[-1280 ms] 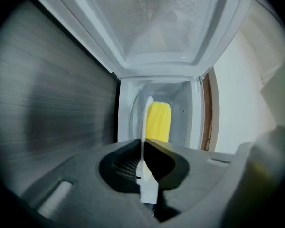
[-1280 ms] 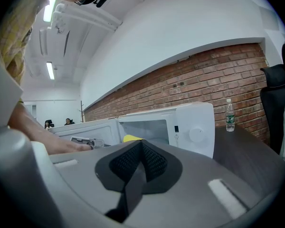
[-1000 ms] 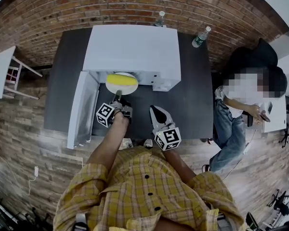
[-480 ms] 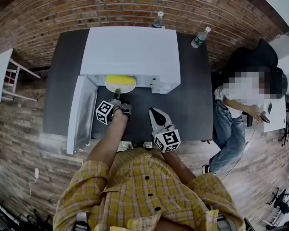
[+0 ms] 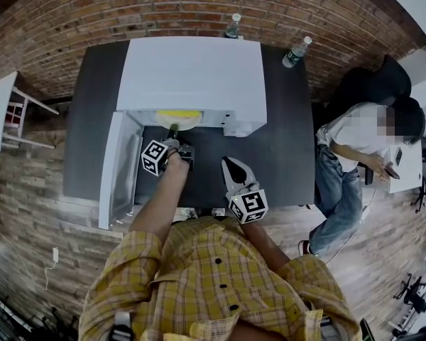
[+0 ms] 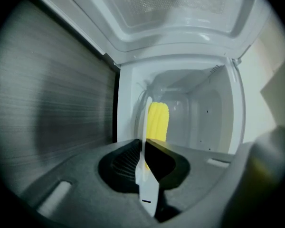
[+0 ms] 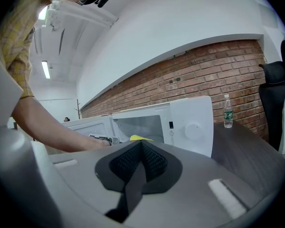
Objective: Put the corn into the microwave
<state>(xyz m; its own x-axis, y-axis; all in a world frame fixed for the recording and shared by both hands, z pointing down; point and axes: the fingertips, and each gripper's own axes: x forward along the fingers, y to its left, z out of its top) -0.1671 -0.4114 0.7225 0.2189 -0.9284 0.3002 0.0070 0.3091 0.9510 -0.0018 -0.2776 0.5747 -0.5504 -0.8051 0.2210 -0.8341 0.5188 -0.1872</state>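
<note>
Pushes plate (image 6: pixel 145 122) with corn (image 6: pixel 157 122) further into microwave (image 5: pixel 192 73).
Eases left gripper's (image 5: pixel 172 132) narrow hold slightly, rim still pinched; holds right gripper (image 5: pixel 231 165) closed, empty.

The yellow corn (image 5: pixel 178 114) lies on a white plate (image 5: pixel 187 125) just inside the cavity of the white microwave (image 5: pixel 195 73). Its door (image 5: pixel 121 165) stands swung open toward 8 o'clock.

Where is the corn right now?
In the head view the corn lies on a plate just inside the microwave mouth, left of centre, with the open door to its left.
</note>
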